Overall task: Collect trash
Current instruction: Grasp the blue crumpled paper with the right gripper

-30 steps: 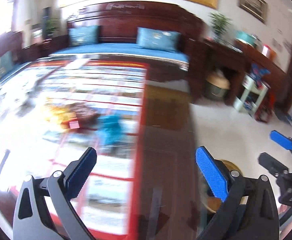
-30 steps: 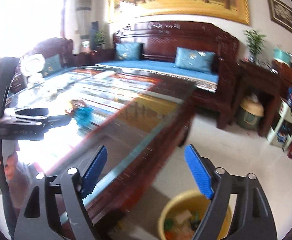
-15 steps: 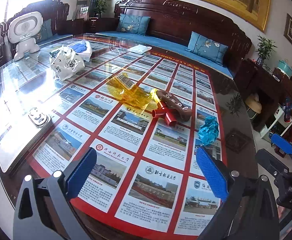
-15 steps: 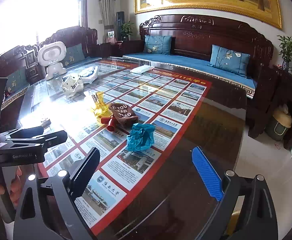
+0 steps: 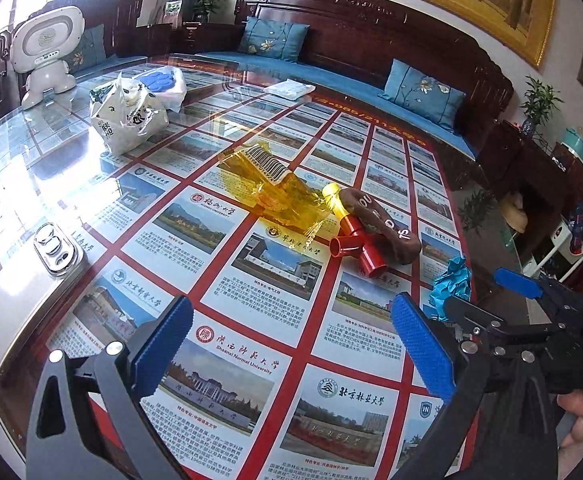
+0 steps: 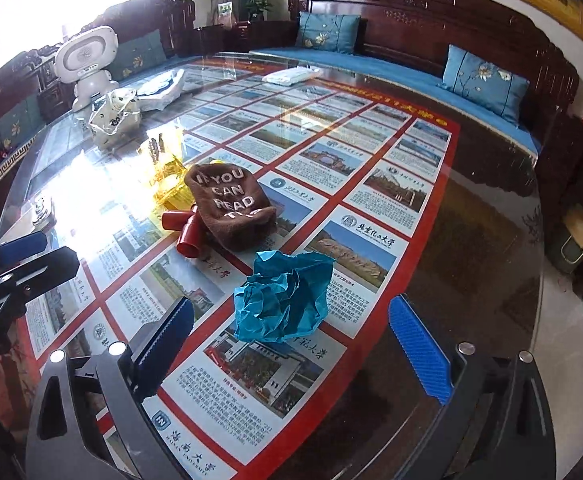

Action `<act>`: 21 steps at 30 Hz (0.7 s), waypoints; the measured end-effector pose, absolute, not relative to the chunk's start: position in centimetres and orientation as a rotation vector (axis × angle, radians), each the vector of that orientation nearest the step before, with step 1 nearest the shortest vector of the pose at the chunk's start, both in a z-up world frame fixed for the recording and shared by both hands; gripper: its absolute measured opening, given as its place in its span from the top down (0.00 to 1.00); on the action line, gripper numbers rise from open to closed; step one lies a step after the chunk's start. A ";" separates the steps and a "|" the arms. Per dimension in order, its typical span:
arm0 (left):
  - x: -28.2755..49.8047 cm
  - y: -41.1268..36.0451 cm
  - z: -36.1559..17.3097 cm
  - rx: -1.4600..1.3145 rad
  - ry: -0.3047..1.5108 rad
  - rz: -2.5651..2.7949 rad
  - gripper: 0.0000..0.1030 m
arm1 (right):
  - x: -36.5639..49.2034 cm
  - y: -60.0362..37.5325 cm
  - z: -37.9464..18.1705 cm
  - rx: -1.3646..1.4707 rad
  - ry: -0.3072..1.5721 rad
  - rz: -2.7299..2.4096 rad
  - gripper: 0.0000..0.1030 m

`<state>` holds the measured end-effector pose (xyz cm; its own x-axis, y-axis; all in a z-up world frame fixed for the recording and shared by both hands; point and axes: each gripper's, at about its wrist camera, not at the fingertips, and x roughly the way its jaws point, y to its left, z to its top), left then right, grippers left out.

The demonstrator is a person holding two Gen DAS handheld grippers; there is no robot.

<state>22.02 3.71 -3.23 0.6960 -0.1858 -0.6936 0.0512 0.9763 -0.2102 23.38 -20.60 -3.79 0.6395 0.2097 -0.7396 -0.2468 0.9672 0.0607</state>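
A crumpled blue paper ball [image 6: 281, 298] lies on the glass table just ahead of my open, empty right gripper [image 6: 291, 344], roughly between its fingers; it also shows in the left wrist view [image 5: 451, 286]. Behind it lie a brown cloth with white letters [image 6: 227, 204], a red pipe fitting [image 6: 187, 230] and a yellow cellophane wrapper [image 5: 275, 184]. My left gripper [image 5: 295, 352] is open and empty over the table, short of the wrapper. The right gripper [image 5: 519, 300] shows at the right of the left wrist view.
A white plastic bag [image 5: 129, 118], a white toy robot [image 5: 47, 54], a folded white packet [image 5: 289, 88] and a silver remote-like device [image 5: 57, 250] sit on the table [image 6: 471, 240]. A wooden sofa with blue cushions [image 6: 483, 80] stands behind.
Both views swung from the floor and bin side onto the table and came closer. The right gripper has closed in on the blue paper ball. Both grippers stayed open.
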 end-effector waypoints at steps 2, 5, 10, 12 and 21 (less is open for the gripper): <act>22.3 3.5 -3.3 -0.178 0.794 -0.137 0.04 | 23.9 -20.7 -4.1 -0.032 0.864 0.269 0.11; 22.7 3.1 -3.2 -0.175 0.795 -0.143 0.04 | 24.6 -20.6 -4.7 -0.042 0.912 0.303 0.45; 23.4 1.8 -3.2 -0.161 0.802 -0.161 0.04 | 24.0 -20.7 -4.5 -0.062 0.877 0.318 0.53; 23.9 1.1 -3.2 -0.164 0.809 -0.172 0.04 | 23.6 -21.3 -4.2 -0.033 0.861 0.337 0.53; 27.1 -2.0 -2.9 -0.216 0.827 -0.221 0.04 | 22.8 -22.7 -2.9 -0.021 0.809 0.372 0.52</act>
<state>27.07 -1.98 -2.95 0.6564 -0.2773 -0.7016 0.1100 0.9553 -0.2746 22.78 -22.74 -2.85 0.6291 0.3170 -0.7098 -0.3332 0.9349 0.1222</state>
